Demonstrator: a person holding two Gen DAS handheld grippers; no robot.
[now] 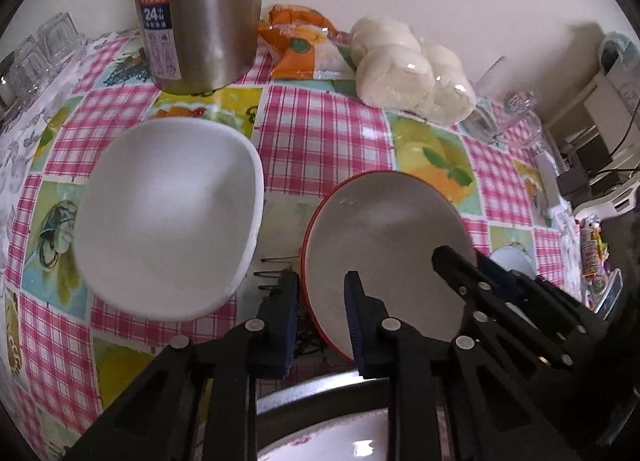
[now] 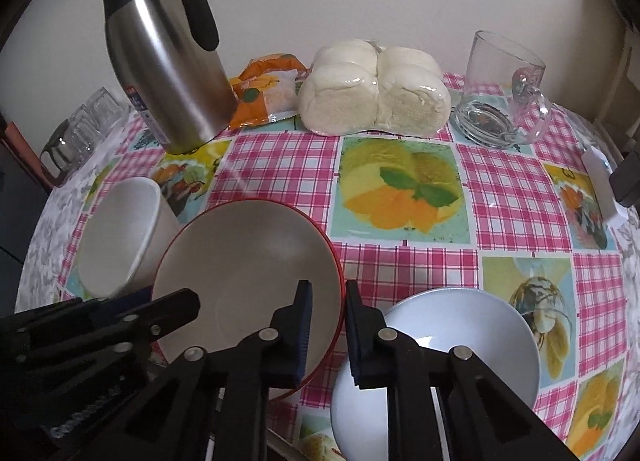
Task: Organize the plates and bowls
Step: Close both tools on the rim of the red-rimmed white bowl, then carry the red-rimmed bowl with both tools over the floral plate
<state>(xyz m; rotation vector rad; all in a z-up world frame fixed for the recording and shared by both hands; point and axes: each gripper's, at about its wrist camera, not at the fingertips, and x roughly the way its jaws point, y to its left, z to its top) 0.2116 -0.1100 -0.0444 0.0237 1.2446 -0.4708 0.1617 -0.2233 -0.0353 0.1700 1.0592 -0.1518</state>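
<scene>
A red-rimmed bowl (image 1: 384, 229) (image 2: 248, 261) with a grey inside stands on the checked tablecloth. My left gripper (image 1: 320, 317) (image 2: 168, 303) is shut on its left rim, one finger inside and one outside. On the opposite rim my right gripper (image 2: 328, 313) (image 1: 464, 261) is shut the same way. A white bowl (image 1: 168, 213) (image 2: 120, 233) sits just left of it. Right of it, under my right gripper's outer finger, a pale blue bowl (image 2: 460, 333) (image 1: 512, 257) rests on the cloth.
A steel thermos jug (image 2: 168, 61) (image 1: 200, 13) stands at the back left, with a snack packet (image 2: 260, 101), wrapped white buns (image 2: 372, 93) and a glass mug (image 2: 500, 93) along the wall. Drinking glasses (image 2: 80, 129) stand far left. A plate's rim (image 1: 320, 397) shows below my left gripper.
</scene>
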